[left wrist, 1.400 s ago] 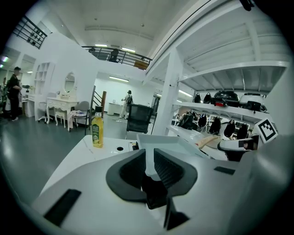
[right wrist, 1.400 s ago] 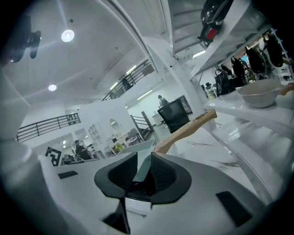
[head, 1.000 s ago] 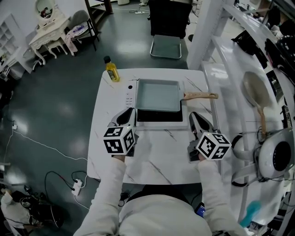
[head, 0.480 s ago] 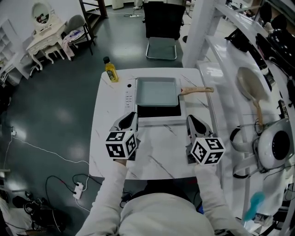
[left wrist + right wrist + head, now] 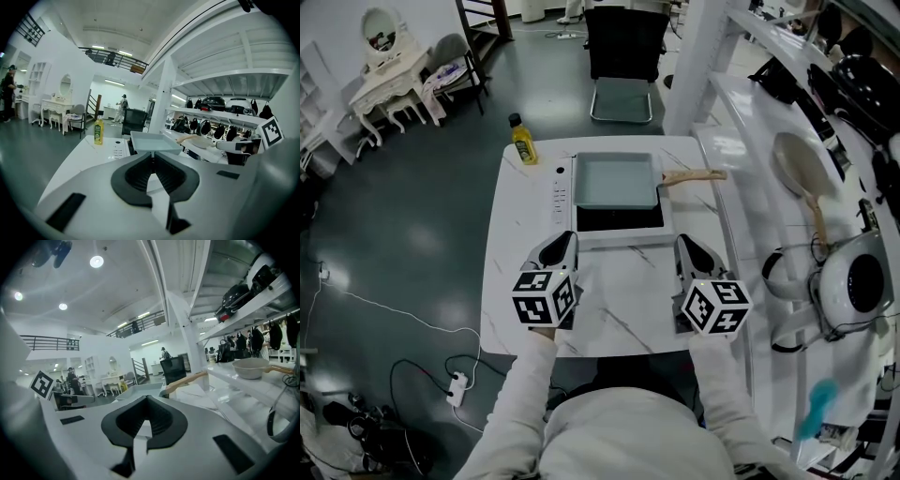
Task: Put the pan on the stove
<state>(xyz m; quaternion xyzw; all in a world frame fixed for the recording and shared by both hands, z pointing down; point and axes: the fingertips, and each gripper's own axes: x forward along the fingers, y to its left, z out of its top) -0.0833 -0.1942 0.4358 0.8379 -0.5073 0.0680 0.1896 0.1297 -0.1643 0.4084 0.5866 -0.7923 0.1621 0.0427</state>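
A square pale grey pan (image 5: 614,179) with a wooden handle (image 5: 692,176) sits on the black-topped stove (image 5: 617,218) at the far half of the white marble table (image 5: 522,197). The handle points right. My left gripper (image 5: 565,244) hovers over the table just in front of the stove's left corner, jaws shut and empty. My right gripper (image 5: 685,247) hovers in front of the stove's right corner, also shut and empty. In the left gripper view the pan (image 5: 152,141) lies ahead of the shut jaws; in the right gripper view the pan (image 5: 140,391) and its handle (image 5: 185,381) lie ahead.
A yellow oil bottle (image 5: 523,141) stands at the table's far left corner. A white shelf unit (image 5: 787,206) on the right holds a beige pan (image 5: 797,164) and a white appliance (image 5: 853,286). A black chair (image 5: 623,56) stands beyond the table.
Both grippers have drawn back slightly toward me from the stove. The pan rests on the stove as before.
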